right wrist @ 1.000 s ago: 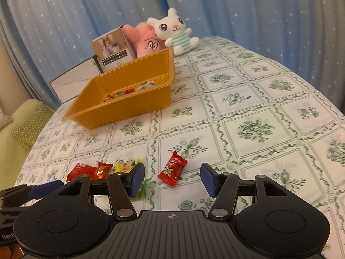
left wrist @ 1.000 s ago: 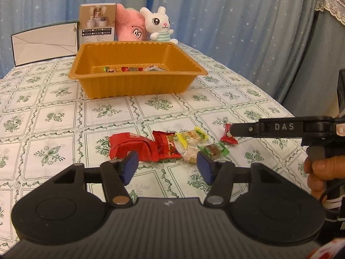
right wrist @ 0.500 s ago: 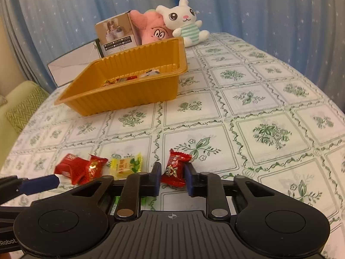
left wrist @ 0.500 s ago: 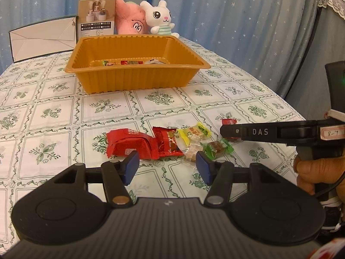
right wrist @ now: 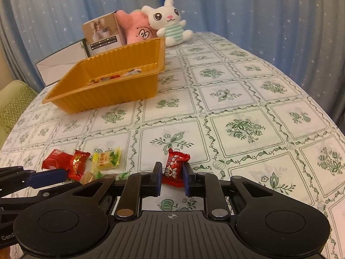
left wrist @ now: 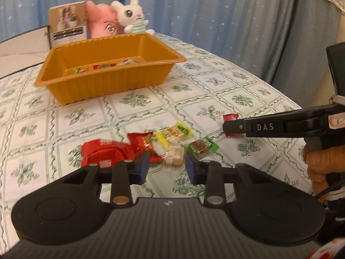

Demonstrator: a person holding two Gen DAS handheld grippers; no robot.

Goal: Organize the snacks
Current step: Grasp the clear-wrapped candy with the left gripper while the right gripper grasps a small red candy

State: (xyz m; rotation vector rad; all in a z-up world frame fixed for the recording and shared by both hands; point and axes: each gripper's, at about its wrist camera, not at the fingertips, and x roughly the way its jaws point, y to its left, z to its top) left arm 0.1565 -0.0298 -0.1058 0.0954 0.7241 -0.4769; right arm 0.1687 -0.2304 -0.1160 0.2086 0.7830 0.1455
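Right tool [right wrist: 171,178] clamped on a red candy [right wrist: 175,167] low over the table [right wrist: 243,99]. Left tool [left wrist: 165,165] narrowed just now around a beige candy [left wrist: 174,159], pads not yet pressing. Crowded close: red packets [left wrist: 107,152], yellow sweet [left wrist: 173,132], green sweet [left wrist: 201,146]. Farther back: orange tray [left wrist: 107,88] with a few snacks, box [left wrist: 68,29], pink plush [left wrist: 103,24], white bunny [left wrist: 132,16].

Ribbed glossy plastic tray [right wrist: 112,90], crinkly foil candy wrapper [right wrist: 175,168], smooth printed tablecloth [right wrist: 248,99], fuzzy plush rabbit [right wrist: 168,21].
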